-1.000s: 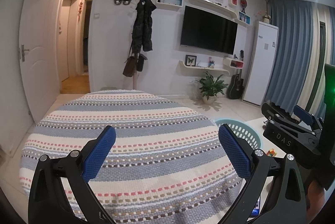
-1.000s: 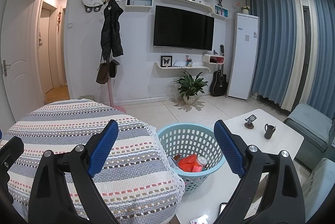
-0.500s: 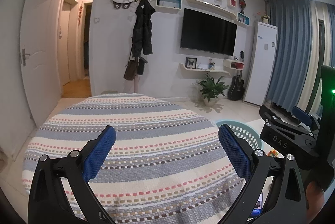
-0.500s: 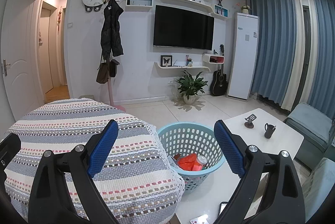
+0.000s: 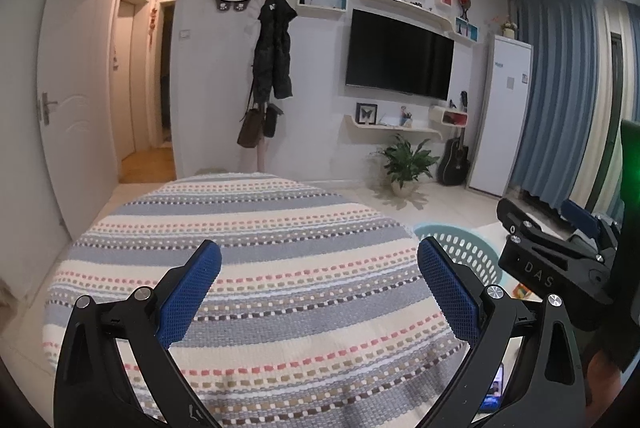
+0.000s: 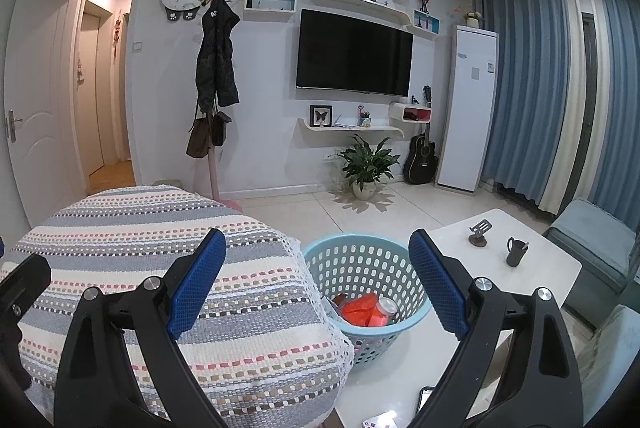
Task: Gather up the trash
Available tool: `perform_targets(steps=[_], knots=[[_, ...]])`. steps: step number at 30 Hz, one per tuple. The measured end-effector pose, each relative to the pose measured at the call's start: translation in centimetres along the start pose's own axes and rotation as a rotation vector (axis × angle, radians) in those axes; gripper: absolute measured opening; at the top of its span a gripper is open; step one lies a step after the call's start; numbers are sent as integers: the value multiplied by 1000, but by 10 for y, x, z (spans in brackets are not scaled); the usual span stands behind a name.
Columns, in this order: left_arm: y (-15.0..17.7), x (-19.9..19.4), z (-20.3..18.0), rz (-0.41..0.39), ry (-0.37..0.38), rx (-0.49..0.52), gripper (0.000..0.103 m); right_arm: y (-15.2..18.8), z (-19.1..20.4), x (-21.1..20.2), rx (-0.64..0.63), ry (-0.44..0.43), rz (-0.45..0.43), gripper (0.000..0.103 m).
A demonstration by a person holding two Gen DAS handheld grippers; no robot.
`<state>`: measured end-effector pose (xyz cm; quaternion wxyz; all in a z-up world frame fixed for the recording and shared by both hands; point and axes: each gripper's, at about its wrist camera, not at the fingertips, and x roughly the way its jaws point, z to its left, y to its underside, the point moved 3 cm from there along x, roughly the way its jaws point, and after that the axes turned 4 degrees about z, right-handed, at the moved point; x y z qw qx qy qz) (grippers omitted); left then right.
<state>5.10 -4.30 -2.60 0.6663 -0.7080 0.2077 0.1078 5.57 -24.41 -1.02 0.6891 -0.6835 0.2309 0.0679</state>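
Red trash (image 6: 362, 310) and a can (image 6: 387, 306) inside the pale blue perforated basket (image 6: 352, 260), at about 6 o'clock in the right wrist view. Basket set on the white counter (image 6: 552, 260), touching the striped cloth (image 6: 120, 240) at 9 o'clock. Right gripper (image 6: 316, 282) above, jaws released, empty. Left gripper (image 5: 318, 290) over the cloth, jaws spread, empty.

I see only the far rim of the basket (image 5: 460, 242) behind the striped cover (image 5: 248, 268), phone (image 6: 425, 397) cut off at the bottom edge, basket trash (image 6: 362, 310) partly hidden.
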Motion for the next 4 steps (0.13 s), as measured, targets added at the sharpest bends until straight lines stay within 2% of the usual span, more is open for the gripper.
perform_targets(steps=[4], knots=[[1, -2, 5, -5, -17, 2, 95, 0, 2, 0, -1, -3, 4, 88]])
